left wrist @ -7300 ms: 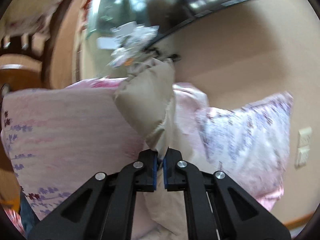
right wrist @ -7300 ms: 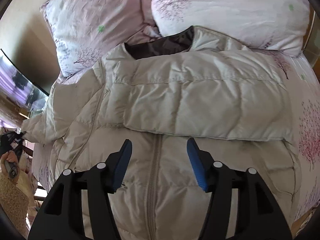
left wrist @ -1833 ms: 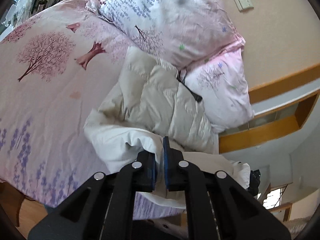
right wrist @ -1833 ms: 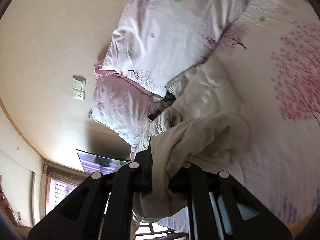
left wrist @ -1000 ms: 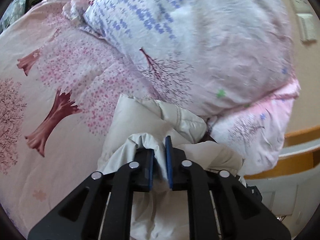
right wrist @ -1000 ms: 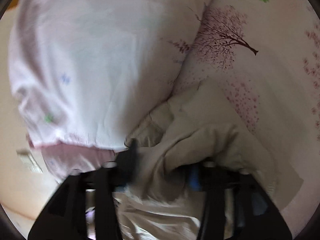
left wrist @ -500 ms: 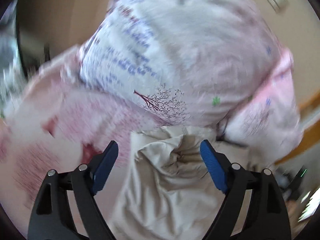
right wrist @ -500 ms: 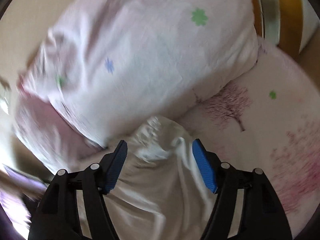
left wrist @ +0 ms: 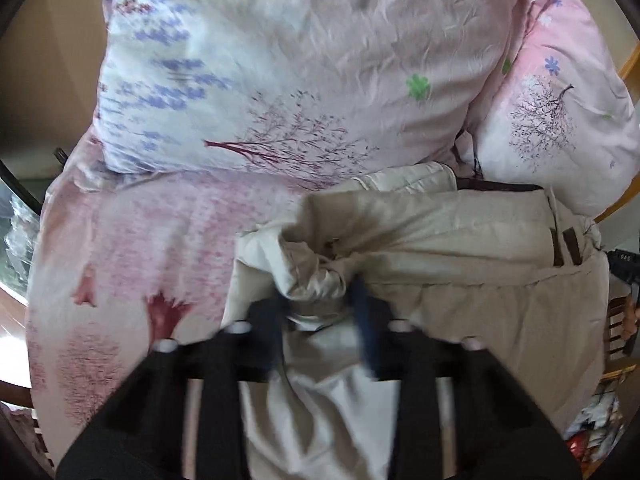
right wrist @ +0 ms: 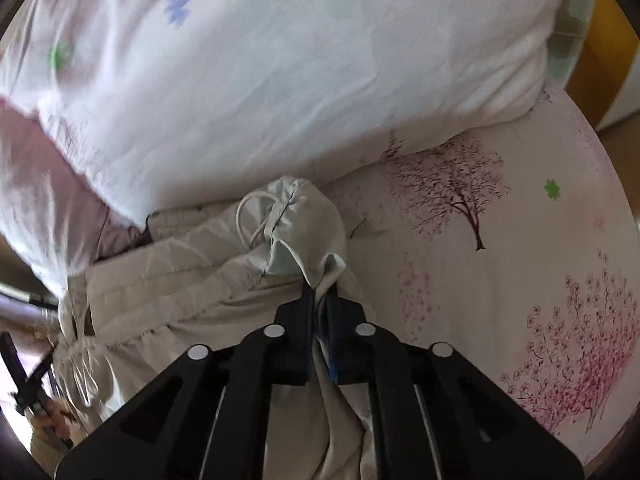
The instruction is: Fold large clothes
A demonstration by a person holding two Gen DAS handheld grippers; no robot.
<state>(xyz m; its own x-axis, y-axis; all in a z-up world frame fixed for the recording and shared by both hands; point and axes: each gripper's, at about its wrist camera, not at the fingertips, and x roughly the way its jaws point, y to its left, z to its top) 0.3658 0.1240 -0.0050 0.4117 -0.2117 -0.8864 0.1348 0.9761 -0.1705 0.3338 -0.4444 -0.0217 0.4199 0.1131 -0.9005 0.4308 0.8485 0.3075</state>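
A beige puffer jacket (left wrist: 460,240) lies folded over on the bed, its top edge against the pillows. My left gripper (left wrist: 318,312) is blurred and its jaws are closing. A crumpled bunch of the jacket's left end fills the gap between them and touches both pads. In the right wrist view the jacket (right wrist: 180,280) runs off to the left. My right gripper (right wrist: 320,304) is shut on a pinch of its pale fabric, just below a gathered corner with a white drawstring (right wrist: 248,216).
Two flowered pillows (left wrist: 300,60) (left wrist: 560,120) stand right behind the jacket. A big white pillow (right wrist: 280,60) fills the top of the right wrist view. The pink tree-print bed sheet (left wrist: 140,240) (right wrist: 500,260) spreads to either side. A wooden bed frame (right wrist: 608,52) shows at the far right.
Both grippers let go of the folded-over fabric and stood open half a second ago. Now the right is shut on the jacket's right end and the left has closed around its left end.
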